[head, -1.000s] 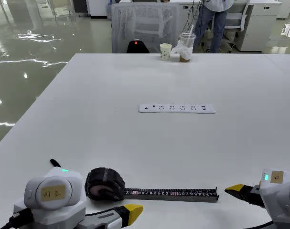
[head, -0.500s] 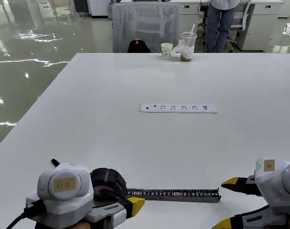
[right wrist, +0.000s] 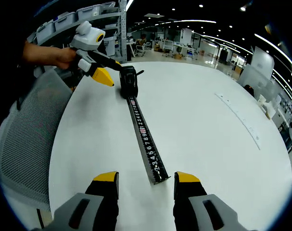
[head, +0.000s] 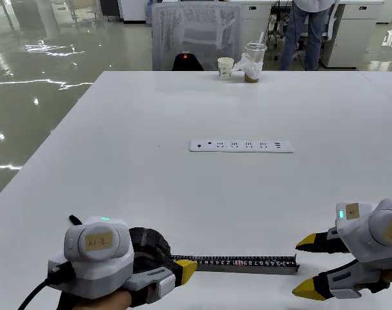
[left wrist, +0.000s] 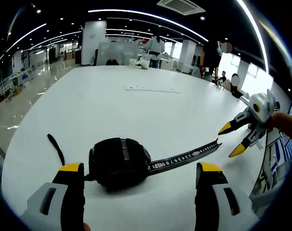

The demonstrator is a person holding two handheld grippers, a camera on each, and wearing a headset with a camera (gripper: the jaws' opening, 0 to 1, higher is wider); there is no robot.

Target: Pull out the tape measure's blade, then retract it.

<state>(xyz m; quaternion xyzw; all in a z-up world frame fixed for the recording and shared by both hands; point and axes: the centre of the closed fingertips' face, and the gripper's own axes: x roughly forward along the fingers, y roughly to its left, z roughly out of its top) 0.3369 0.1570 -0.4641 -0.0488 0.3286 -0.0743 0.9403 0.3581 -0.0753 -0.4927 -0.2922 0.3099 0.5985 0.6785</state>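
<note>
Your left gripper (left wrist: 140, 167) is spread, with the tape measure case (left wrist: 119, 161) between its jaws. Your right gripper (right wrist: 147, 176) is spread just behind the extended blade (right wrist: 145, 137) tip. Retraction appears next: clamp the case first.

Bright overhead light, glaring floor (head: 28, 77)

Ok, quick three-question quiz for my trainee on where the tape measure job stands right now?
1. True or false: the tape measure's blade is fully retracted into the case.
2. The right gripper is: A) shut on the blade tip; B) open, near the blade tip; C) resting on a cup.
3. What lies between the left gripper's open jaws?
Key: 1 false; 2 B; 3 the case.
</note>
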